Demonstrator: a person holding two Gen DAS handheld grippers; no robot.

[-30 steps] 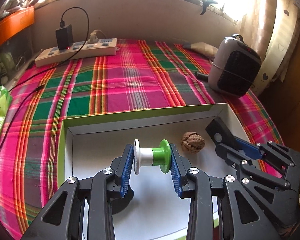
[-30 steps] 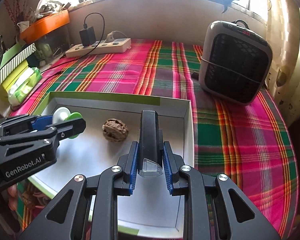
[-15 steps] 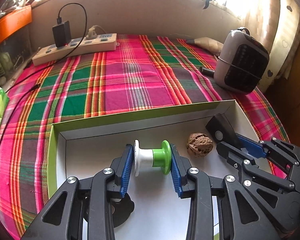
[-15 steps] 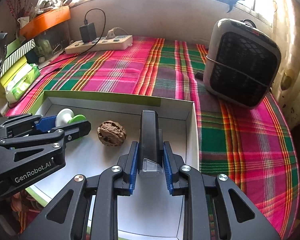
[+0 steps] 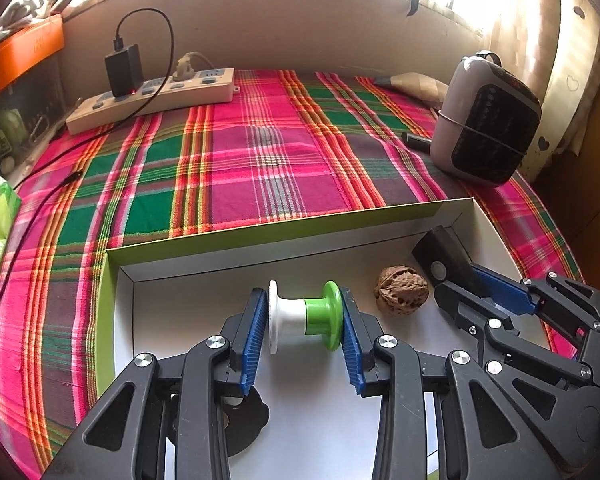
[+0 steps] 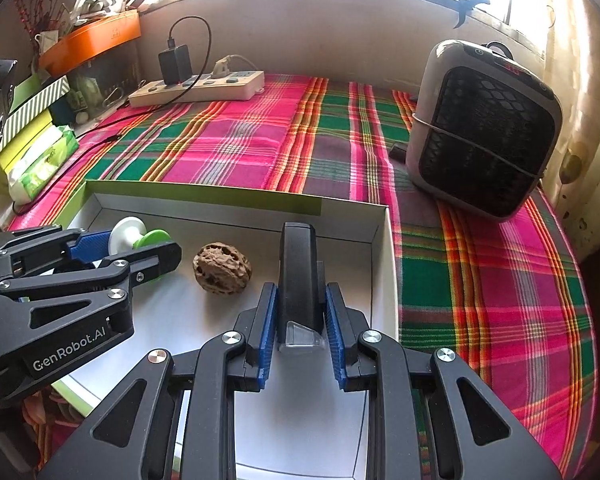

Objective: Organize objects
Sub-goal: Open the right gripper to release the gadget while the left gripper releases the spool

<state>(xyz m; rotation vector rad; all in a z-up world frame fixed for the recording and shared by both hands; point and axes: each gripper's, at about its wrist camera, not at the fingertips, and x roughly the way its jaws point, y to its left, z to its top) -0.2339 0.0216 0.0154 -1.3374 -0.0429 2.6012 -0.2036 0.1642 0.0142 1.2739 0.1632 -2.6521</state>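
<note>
Two grippers work over a plaid cloth (image 5: 260, 168), the broadest thing ahead of both. Far off to the upper right of the right gripper (image 6: 300, 320) stands a grey heater (image 6: 484, 132). Directly beneath both grippers lies a shallow white box (image 5: 204, 264) with a green outer rim. The left gripper (image 5: 304, 320) is clamped on a white and green spool (image 5: 304, 316), a pad pressing each flange. The right gripper is clamped on a black oblong device (image 6: 298, 272) that points forward between its pads. Between the two grippers, on the box floor, rests a walnut (image 5: 401, 290), just right of the spool.
</note>
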